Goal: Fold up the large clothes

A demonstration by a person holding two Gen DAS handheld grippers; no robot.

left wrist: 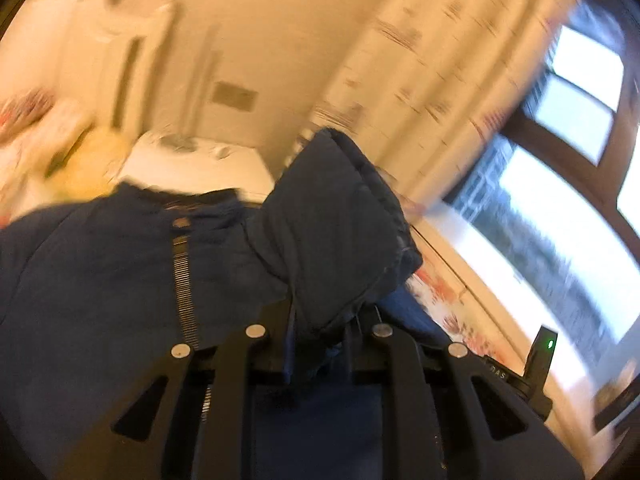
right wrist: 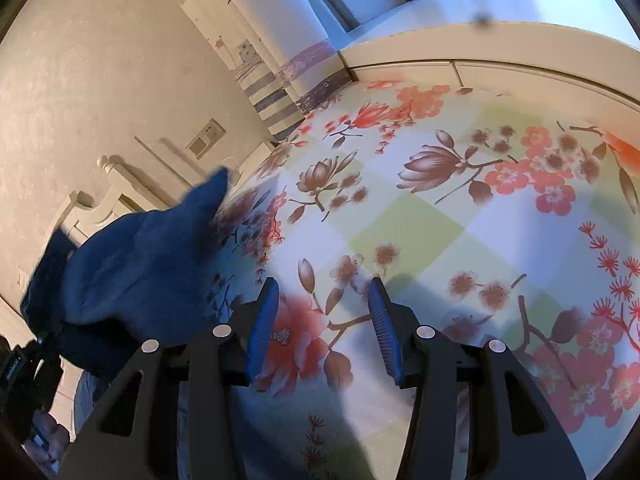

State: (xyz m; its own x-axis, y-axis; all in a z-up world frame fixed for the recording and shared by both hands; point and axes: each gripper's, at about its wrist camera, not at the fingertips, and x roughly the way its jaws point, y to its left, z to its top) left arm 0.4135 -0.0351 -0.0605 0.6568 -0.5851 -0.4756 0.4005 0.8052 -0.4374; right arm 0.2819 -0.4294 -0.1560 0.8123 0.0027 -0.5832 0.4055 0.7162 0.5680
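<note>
We are lifting the dark-blue padded zip jacket [left wrist: 120, 272] above the floral-sheeted bed [right wrist: 440, 220], left gripper [left wrist: 320, 320] clamping its fabric, right gripper [right wrist: 324, 320] gaping empty; next, it needs a second hold.

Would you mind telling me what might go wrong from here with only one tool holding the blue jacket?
1. The left tool pinches just a bunched fold of the blue jacket, so it may slip out.
2. The right tool is open over the floral bedsheet and holds nothing; the unsupported jacket could sag and crease.
3. The zipper might snag.
</note>
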